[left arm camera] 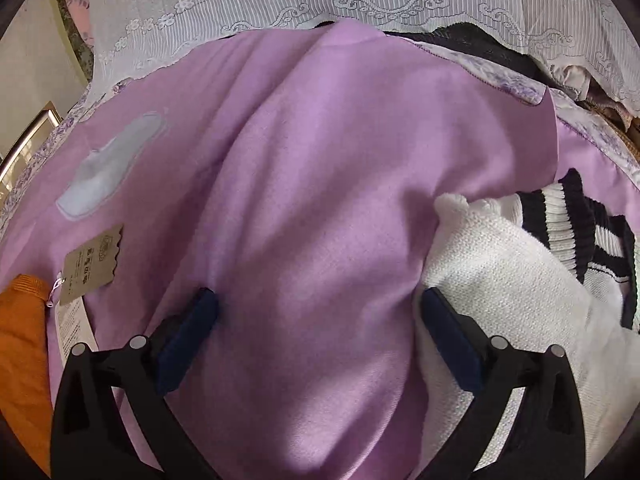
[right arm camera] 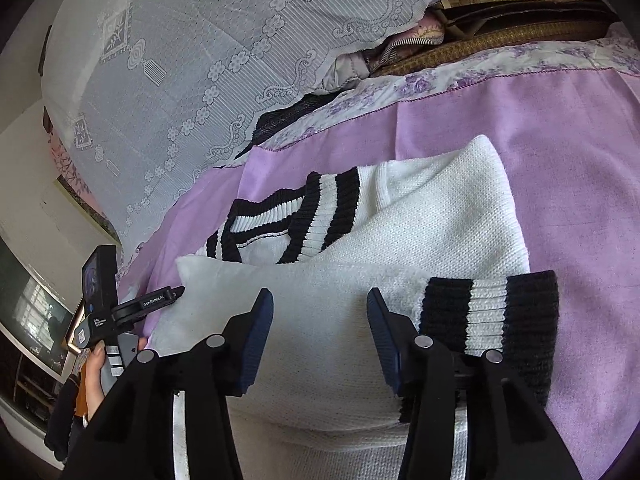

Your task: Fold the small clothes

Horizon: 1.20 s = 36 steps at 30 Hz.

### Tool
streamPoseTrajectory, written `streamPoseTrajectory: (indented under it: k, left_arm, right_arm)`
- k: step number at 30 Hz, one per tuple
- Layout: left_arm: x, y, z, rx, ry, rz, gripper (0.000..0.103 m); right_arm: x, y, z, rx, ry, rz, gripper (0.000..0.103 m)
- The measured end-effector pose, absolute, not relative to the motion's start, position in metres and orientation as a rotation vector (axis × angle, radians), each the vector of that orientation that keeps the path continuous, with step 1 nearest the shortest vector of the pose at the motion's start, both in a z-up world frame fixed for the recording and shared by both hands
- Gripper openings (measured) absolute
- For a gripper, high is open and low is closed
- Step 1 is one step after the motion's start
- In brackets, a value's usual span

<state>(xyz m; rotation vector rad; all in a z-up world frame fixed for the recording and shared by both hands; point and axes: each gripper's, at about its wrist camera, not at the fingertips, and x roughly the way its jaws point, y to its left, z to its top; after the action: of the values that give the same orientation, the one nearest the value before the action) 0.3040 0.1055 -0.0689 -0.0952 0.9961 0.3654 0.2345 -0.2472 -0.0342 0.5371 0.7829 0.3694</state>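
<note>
A purple fleece garment with a pale patch and brown paper tags fills the left wrist view. My left gripper hangs open just above it, one finger on each side of a raised fold and neither pad pressing. A white knit sweater with black-and-white ribbed trim lies folded on the purple sheet, and its edge shows beside my left gripper. My right gripper hovers over the sweater's near part with its jaws apart, a striped cuff by its right finger. The left gripper, held by a hand, touches the sweater's left corner.
An orange garment lies at the lower left. A white lace cloth hangs along the back, with dark clothing and a woven mat beneath it. The sheet's floral border runs behind, and a metal rail stands far left.
</note>
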Motion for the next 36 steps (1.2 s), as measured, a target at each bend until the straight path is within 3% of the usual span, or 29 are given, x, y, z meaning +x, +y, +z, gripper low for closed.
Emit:
streamPoseTrajectory:
  k: [8,14,27,30,32,36]
  left_arm:
    - [0.26,0.089,-0.04,-0.154,0.911,0.236,0.098]
    - [0.246,0.055,-0.065,0.075,0.961,0.253,0.099]
    - [0.18,0.049,-0.045,0.048,0.897,0.243,0.099]
    - [0.166,0.041,-0.056,0.11,0.934,0.258,0.099]
    - [0.158,0.04,-0.06,0.126,0.947,0.262,0.099]
    - [0.139,0.039,-0.061,0.128,0.942,0.26,0.099]
  right_arm:
    - [0.22,-0.255,-0.018,0.554,0.702,0.349,0.051]
    - [0.219,-0.253,-0.035,0.554,0.817,0.344,0.051]
    - [0.181,-0.268,-0.031,0.579,0.785,0.372,0.053]
    - [0.174,-0.271,-0.035,0.6,0.808,0.397,0.056]
    - [0.169,-0.271,-0.042,0.599,0.853,0.405,0.063]
    - [0.152,-0.273,-0.047,0.577,0.85,0.407,0.063]
